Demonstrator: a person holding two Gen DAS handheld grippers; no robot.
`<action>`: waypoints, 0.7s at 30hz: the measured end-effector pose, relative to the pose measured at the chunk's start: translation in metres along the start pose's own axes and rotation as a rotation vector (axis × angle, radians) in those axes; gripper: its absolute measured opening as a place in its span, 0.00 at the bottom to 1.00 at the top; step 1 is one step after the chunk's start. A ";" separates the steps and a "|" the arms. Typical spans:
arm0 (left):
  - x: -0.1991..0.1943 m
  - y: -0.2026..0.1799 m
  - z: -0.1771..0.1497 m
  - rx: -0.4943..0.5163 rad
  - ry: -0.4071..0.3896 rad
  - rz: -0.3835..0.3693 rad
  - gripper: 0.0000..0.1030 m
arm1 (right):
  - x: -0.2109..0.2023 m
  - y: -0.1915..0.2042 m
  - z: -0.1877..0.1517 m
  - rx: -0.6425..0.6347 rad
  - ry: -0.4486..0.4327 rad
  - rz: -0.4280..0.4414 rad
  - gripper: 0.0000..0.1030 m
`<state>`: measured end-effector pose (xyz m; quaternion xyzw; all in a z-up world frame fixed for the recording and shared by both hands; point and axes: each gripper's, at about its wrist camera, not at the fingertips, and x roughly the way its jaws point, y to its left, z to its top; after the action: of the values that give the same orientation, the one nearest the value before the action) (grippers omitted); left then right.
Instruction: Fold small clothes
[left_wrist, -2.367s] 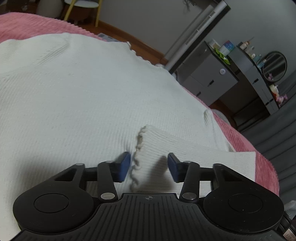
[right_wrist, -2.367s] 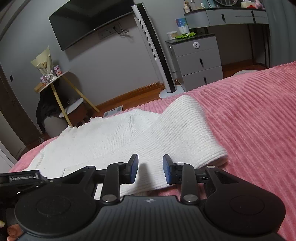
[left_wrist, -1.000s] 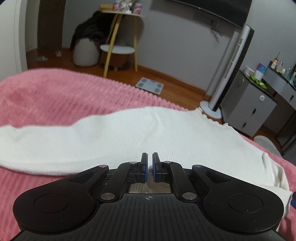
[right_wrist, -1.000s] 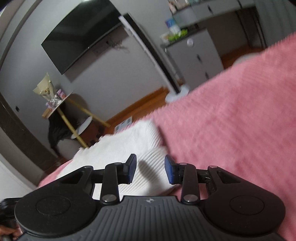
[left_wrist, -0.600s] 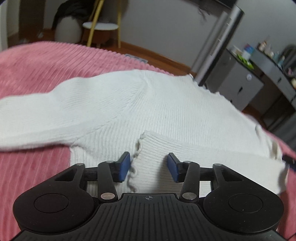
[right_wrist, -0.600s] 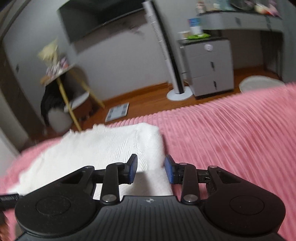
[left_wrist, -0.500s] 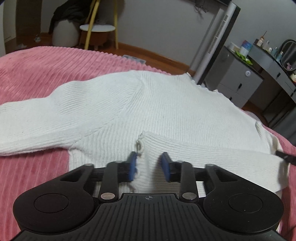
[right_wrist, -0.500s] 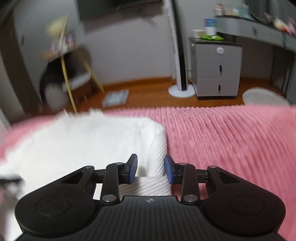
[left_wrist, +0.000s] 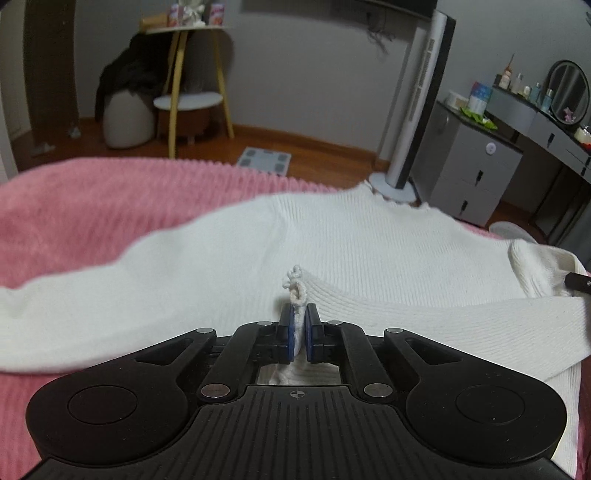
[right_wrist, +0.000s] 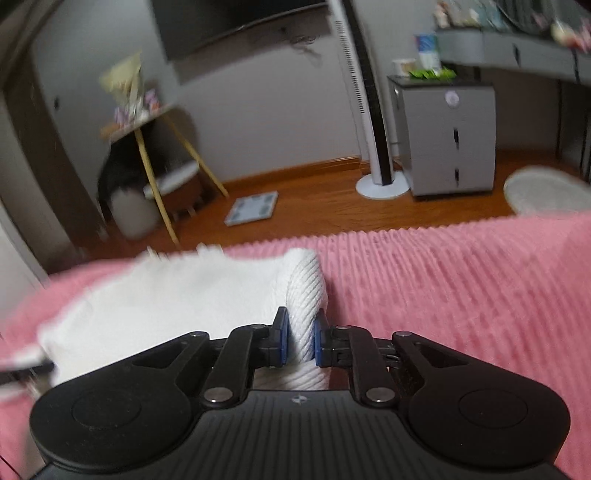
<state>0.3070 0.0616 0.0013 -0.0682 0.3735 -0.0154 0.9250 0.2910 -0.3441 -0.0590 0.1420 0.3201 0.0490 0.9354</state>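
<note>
On pink bedspread, both hand-held grippers pinch sweater.

Grey walls, wooden floor, tower fan, grey drawers.

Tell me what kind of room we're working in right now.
Most likely a bedroom: the white sweater lies on a pink bedspread, with a vanity mirror and grey drawer unit across the wood floor.

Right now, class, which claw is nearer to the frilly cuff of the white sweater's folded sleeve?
Left. The left claw is shut on the frilly cuff itself. The right claw pinches the thick fold at the sweater's edge beside the pink blanket, away from the cuff.
</note>
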 end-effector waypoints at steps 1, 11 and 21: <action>0.000 0.001 0.001 0.004 -0.004 0.010 0.07 | 0.001 -0.003 0.002 0.034 0.003 0.010 0.12; -0.001 0.002 -0.003 0.021 -0.004 0.014 0.07 | 0.007 -0.021 0.004 0.038 0.035 -0.090 0.25; -0.021 0.001 -0.002 0.031 -0.042 -0.019 0.07 | 0.043 0.007 0.020 -0.171 0.223 -0.155 0.24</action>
<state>0.2906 0.0636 0.0140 -0.0578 0.3529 -0.0288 0.9334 0.3371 -0.3344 -0.0670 0.0303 0.4265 0.0190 0.9038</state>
